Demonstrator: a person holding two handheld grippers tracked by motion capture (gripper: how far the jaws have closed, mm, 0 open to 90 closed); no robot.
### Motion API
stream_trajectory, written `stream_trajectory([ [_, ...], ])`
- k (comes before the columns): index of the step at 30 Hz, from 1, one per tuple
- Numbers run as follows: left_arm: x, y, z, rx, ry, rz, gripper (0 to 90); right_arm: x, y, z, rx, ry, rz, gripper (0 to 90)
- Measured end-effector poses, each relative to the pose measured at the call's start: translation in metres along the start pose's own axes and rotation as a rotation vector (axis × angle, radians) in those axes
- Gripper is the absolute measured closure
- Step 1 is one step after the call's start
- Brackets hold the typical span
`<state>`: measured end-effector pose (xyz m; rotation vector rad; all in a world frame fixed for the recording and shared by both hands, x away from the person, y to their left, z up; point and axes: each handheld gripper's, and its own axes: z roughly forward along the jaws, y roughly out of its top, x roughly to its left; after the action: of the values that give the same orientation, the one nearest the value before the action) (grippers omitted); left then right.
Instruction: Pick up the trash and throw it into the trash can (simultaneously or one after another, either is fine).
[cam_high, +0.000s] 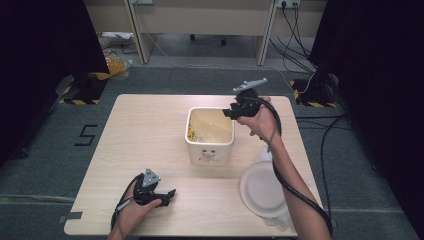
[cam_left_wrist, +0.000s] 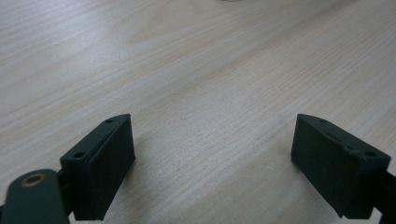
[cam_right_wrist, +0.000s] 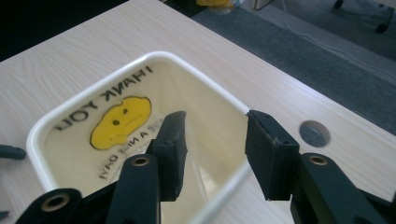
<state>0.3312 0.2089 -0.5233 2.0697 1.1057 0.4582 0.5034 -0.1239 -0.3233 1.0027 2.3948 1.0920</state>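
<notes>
A white square bin (cam_high: 210, 150) stands in the middle of the wooden table (cam_high: 140, 135). A thin bag with a yellow smiley face (cam_right_wrist: 121, 119) lines its inside. My right gripper (cam_high: 231, 112) hovers over the bin's right rim (cam_right_wrist: 224, 95), pointing left into it. In the right gripper view its jaws (cam_right_wrist: 215, 121) stand apart with nothing between them. My left gripper (cam_high: 170, 194) rests low near the table's front left, pointing right. Its jaws (cam_left_wrist: 212, 126) are wide open over bare wood (cam_left_wrist: 196, 60).
A round white lid or plate (cam_high: 262, 187) lies at the front right, under the right forearm. A cable hole (cam_right_wrist: 314, 133) sits in the table near the bin. Cables run over the floor behind the table (cam_high: 300, 30).
</notes>
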Motion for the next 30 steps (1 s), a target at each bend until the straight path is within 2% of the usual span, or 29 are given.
stream_trajectory([
  [4,0.0,0.0,0.0,0.0,0.001,0.001,12.7,-0.01,-0.026,-0.028,-0.027,-0.018,0.018,51.7],
  [8,0.0,0.0,0.0,0.0,0.002,0.001,12.6,-0.017,-0.059,-0.051,-0.035,-0.027,0.041,46.4],
  [14,0.0,0.0,0.0,-0.003,0.003,0.001,12.6,-0.024,-0.114,-0.079,-0.028,-0.033,0.077,51.2],
  [17,-0.001,0.0,0.0,-0.003,0.003,-0.001,12.6,-0.027,-0.133,-0.089,-0.037,-0.041,0.099,52.0],
  [21,0.0,0.0,0.0,-0.003,0.003,0.0,12.6,-0.029,-0.145,-0.096,-0.046,-0.045,0.114,52.9],
  [30,0.0,0.0,0.0,-0.003,0.002,0.0,12.6,-0.03,-0.158,-0.101,-0.064,-0.049,0.135,53.3],
])
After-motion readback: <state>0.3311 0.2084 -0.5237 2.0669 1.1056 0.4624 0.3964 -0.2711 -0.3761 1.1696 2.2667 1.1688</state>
